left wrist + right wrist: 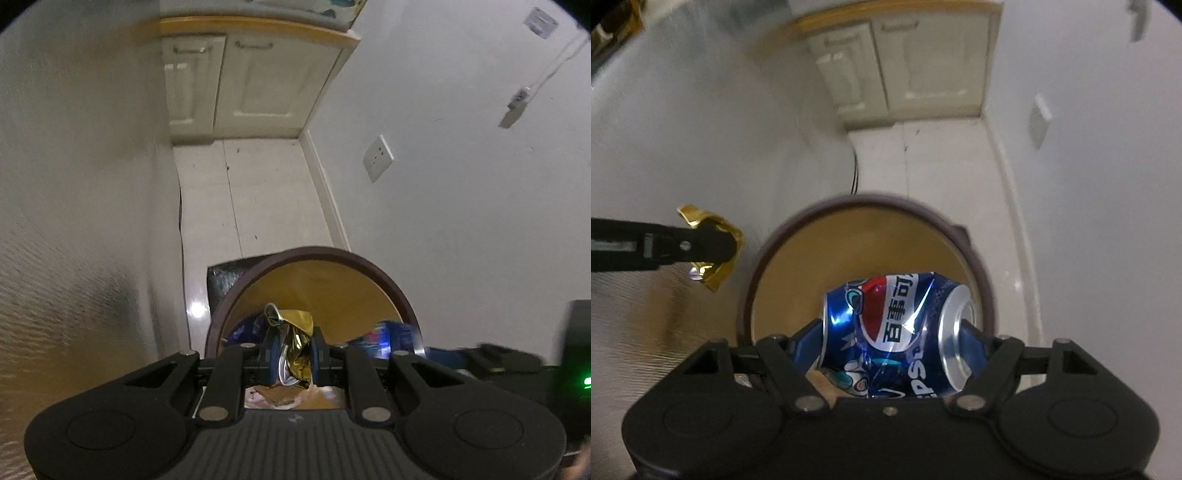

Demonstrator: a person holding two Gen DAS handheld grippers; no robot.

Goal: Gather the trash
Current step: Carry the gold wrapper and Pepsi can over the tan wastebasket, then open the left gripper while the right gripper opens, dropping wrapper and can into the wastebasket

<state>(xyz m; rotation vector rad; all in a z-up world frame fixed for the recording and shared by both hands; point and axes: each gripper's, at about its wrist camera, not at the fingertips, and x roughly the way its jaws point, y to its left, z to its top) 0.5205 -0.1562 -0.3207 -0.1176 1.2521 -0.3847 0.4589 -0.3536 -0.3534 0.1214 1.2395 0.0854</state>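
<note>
My left gripper (293,350) is shut on a crumpled gold foil wrapper (295,334), held over the near rim of a round bin (314,254) with a dark brown rim and tan inside. My right gripper (886,339) is shut on a dented blue Pepsi can (894,332), held sideways above the bin (871,201). In the right wrist view the left gripper's fingers (709,247) and the gold wrapper (714,275) show at the left, beside the bin. The can (395,334) shows blurred at the right in the left wrist view.
The bin stands on a pale tiled floor (258,192) in a narrow passage between two white walls. A cream cabinet (251,81) closes the far end. A wall socket (377,158) is on the right wall. Some trash (273,398) lies inside the bin.
</note>
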